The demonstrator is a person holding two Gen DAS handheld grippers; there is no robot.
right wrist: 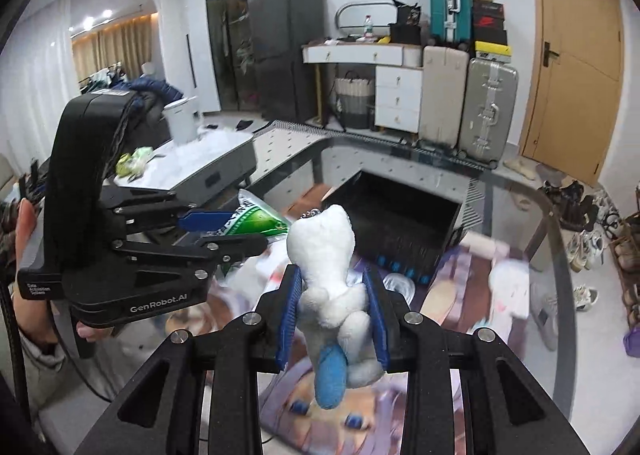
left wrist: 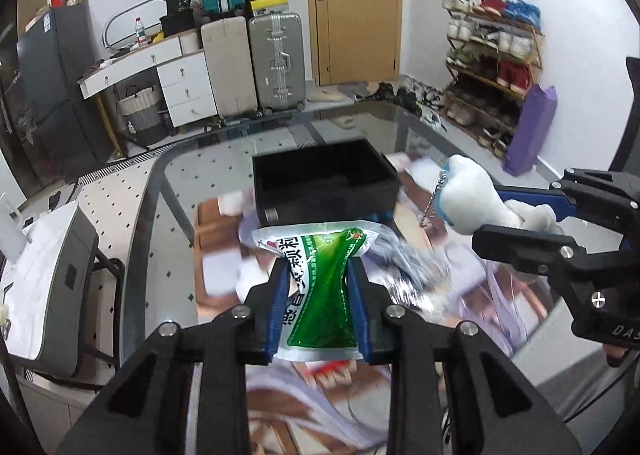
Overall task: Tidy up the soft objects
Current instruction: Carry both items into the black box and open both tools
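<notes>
Soft green pouch (left wrist: 326, 291), squeezed in the middle by the left hand-held gripper (left wrist: 318, 275), closed tight on it. Long way of the pouch pointing straight ahead, out past the fingertips, top end hanging just short of the black box (left wrist: 324, 183). Box right in front of this hand-held gripper, open side up, on the glass worktop (left wrist: 176, 215). Looks empty inside.

White plush toy (right wrist: 334, 283) with a blue tail end, pinched between the blue pads (right wrist: 290, 311) of the right hand-held gripper (right wrist: 334, 295), closed snug around its body. Head end pointing forward, little bead chain (left wrist: 434, 201) dangling from it. Box ahead and a bit to the right of this one.

Both held up off the worktop, side by side, nearly level, left one a little nearer to the box by the look of it. Probably next: straight ahead with the pouch, over the near wall, then let go. Likely a floppy thing, so better well over the rim first, or a flop onto the edge.
</notes>
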